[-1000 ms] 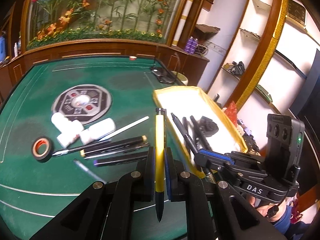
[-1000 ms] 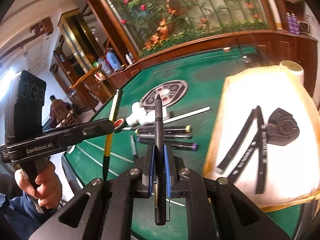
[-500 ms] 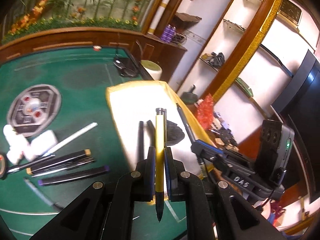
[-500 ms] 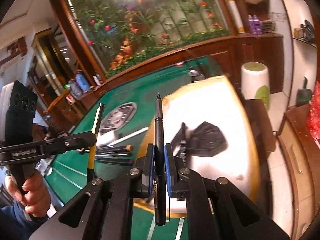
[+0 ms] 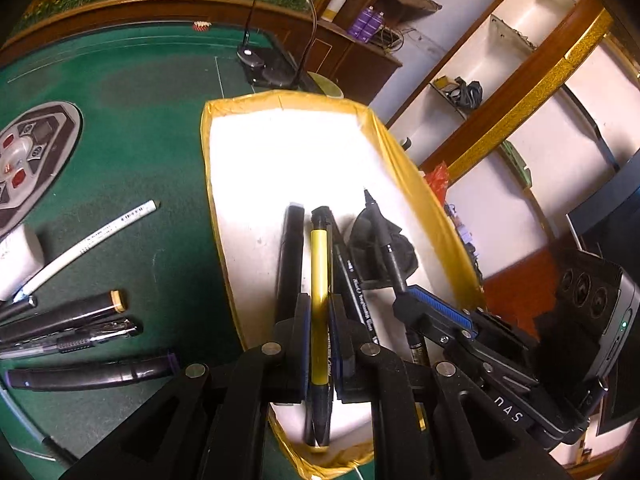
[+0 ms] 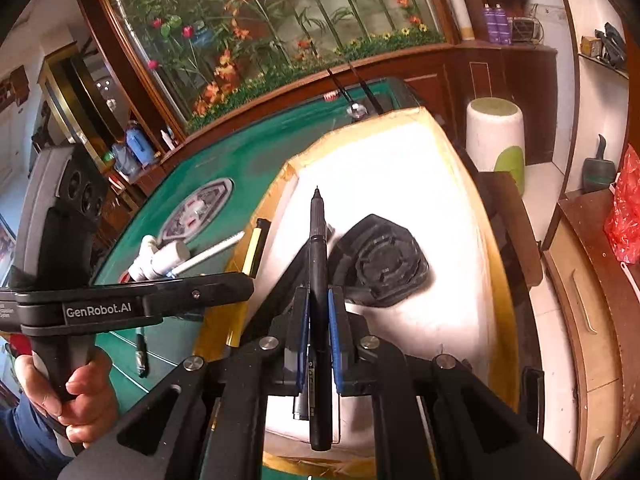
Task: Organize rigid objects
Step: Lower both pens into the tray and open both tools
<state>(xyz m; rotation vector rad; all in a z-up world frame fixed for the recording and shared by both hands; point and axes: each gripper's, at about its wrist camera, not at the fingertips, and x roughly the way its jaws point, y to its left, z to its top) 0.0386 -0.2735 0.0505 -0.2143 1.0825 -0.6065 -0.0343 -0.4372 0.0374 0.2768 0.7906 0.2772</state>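
My left gripper (image 5: 319, 312) is shut on a yellow pen (image 5: 319, 280) and holds it low over the white tray with a yellow rim (image 5: 212, 208). My right gripper (image 6: 318, 304) is shut on a black marker (image 6: 318, 264), also over the tray (image 6: 400, 168). In the tray lie two black pens (image 5: 290, 256) and a black tape dispenser (image 6: 384, 260). The right gripper also shows in the left wrist view (image 5: 436, 312), right of the yellow pen.
On the green table (image 5: 140, 140) left of the tray lie a white pen (image 5: 92, 240), several dark pens (image 5: 80, 312) and a white bottle (image 5: 18, 256). A round grey control panel (image 5: 28, 152) sits further left. A white stool (image 6: 494, 136) stands beyond the table's right edge.
Both grippers have moved right from the table over the tray and come down lower, each still holding its pen.
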